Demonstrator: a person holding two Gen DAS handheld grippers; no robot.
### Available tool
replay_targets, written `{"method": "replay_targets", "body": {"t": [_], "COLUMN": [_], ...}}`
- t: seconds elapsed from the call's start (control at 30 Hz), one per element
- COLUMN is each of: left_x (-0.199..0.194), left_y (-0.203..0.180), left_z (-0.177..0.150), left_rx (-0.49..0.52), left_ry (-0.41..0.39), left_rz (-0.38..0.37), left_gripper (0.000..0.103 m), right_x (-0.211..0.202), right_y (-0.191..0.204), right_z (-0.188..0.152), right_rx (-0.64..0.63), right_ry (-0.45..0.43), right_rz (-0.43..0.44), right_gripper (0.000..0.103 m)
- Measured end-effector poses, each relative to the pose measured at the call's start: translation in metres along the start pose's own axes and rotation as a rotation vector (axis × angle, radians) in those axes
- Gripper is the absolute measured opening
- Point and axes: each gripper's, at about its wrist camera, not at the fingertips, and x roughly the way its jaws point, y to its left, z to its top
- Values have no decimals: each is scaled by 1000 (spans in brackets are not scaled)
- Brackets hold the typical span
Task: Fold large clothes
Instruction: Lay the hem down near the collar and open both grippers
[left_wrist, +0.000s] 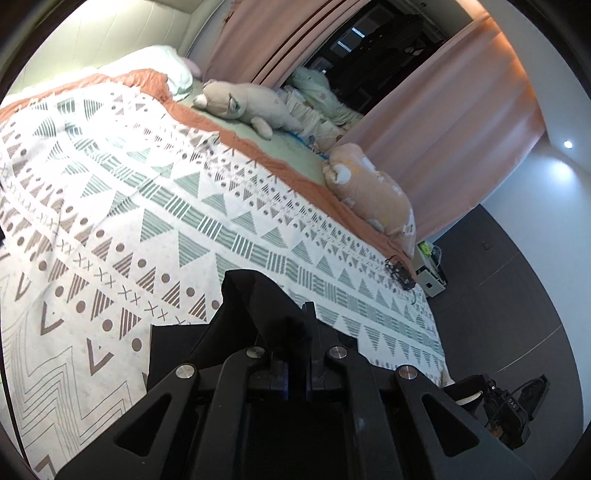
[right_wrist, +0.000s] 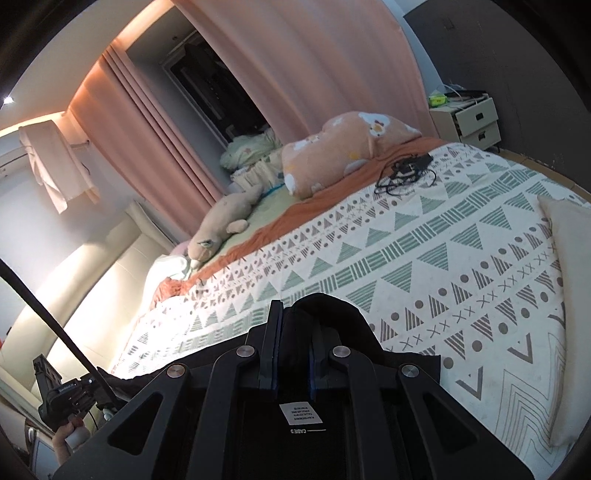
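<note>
Black garment (left_wrist: 258, 314) hangs bunched from both my clamps above the patterned bedspread (left_wrist: 221, 206)'s near edge: left gripper (left_wrist: 295, 332) and right gripper (right_wrist: 295, 332) each pinch it shut. I should keep both level, spread apart, then lay it flat.

Left gripper (left_wrist: 295, 332) is seen with fingers drawn nearly together, dark cloth pinched between them | right gripper (right_wrist: 295, 332) is seen likewise closed on dark cloth | both are held low, pointing forward, side by side.
</note>
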Motion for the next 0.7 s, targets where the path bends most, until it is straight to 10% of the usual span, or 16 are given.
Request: {"method": "replay_targets", "body": {"t": [0.4, 0.5, 0.57, 0.6, 0.63, 0.7], "left_x": [85, 95, 98, 96, 97, 98], "left_y": [39, 45, 46, 45, 43, 43], "left_z": [-9, -10, -8, -8, -9, -9], "left_rx": [-71, -86, -89, -82, -72, -64], "left_ry": [96, 99, 94, 79, 74, 83], "left_rz": [42, 63, 44, 43, 59, 63], "left_gripper": [9, 33, 103, 103, 103, 103], "right_x": [79, 94, 100, 103, 105, 102], "right_y": [-13, -14, -12, -11, -10, -2], "right_z": [-6, -3, 0, 2, 2, 3], "right_rx": [45, 71, 63, 55, 50, 21], "right_ry": [99, 119, 120, 119, 116, 90], "right_rz": [-65, -47, -53, -44, -39, -51], "right_gripper": [9, 12, 34, 51, 93, 103]}}
